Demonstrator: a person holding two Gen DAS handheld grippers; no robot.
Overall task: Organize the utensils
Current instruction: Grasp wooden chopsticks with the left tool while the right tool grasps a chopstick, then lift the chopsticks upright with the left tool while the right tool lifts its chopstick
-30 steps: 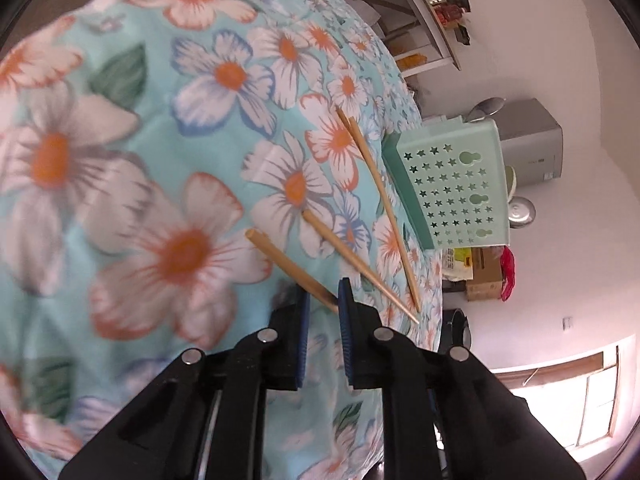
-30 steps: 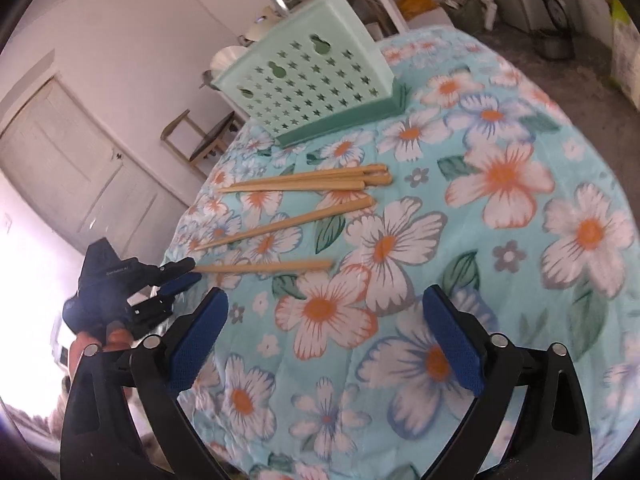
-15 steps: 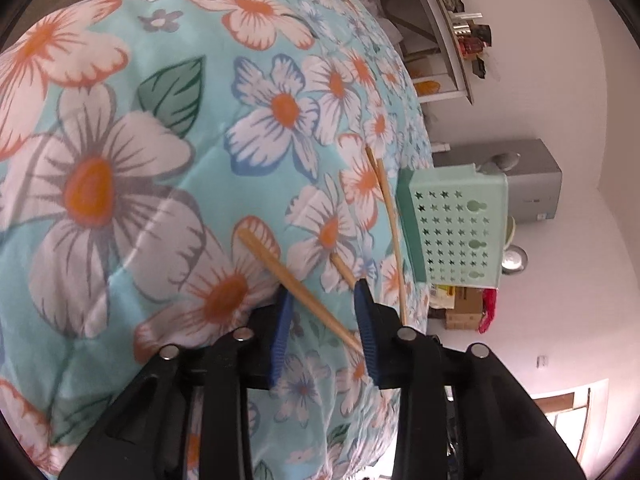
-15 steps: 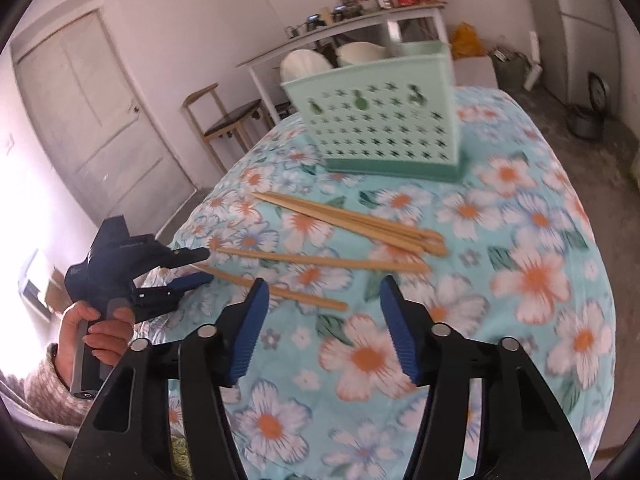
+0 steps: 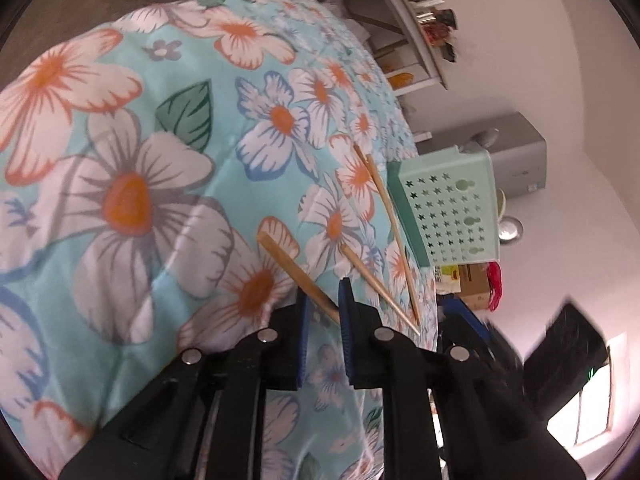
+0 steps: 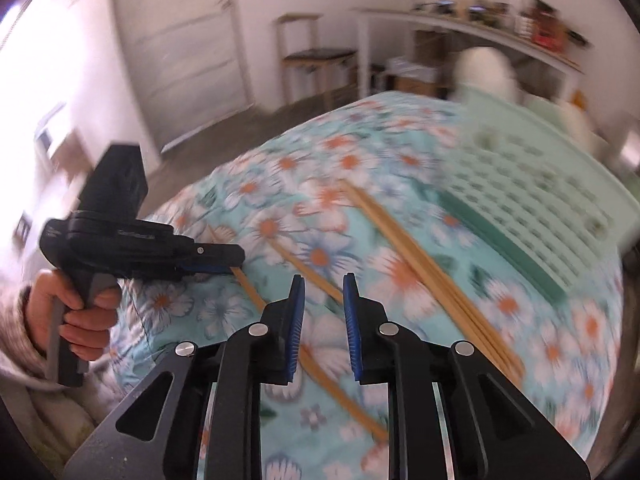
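Observation:
Several wooden chopsticks lie on a floral tablecloth (image 5: 132, 168). My left gripper (image 5: 322, 294) has its jaws narrowly apart around the near end of one chopstick (image 5: 294, 270); in the right wrist view the left gripper (image 6: 236, 266) sits at that stick's end (image 6: 250, 290). Two more chopsticks (image 5: 372, 282) lie beyond it toward a mint perforated basket (image 5: 452, 208). My right gripper (image 6: 323, 300) is partly open and empty above another chopstick (image 6: 320, 282). A bundle of chopsticks (image 6: 424, 280) lies beside the basket (image 6: 532, 200).
A shelf table (image 6: 460, 28) with clutter and a chair (image 6: 316, 56) stand behind the table. A grey cabinet (image 5: 516, 160) and cardboard box (image 5: 474, 284) are beyond the table edge. The right gripper's body (image 5: 560, 344) shows at the right.
My left gripper's jaws have narrowed around the chopstick's end. My right gripper has narrowed from wide open and swung left and lower toward the chopsticks; its view is blurred.

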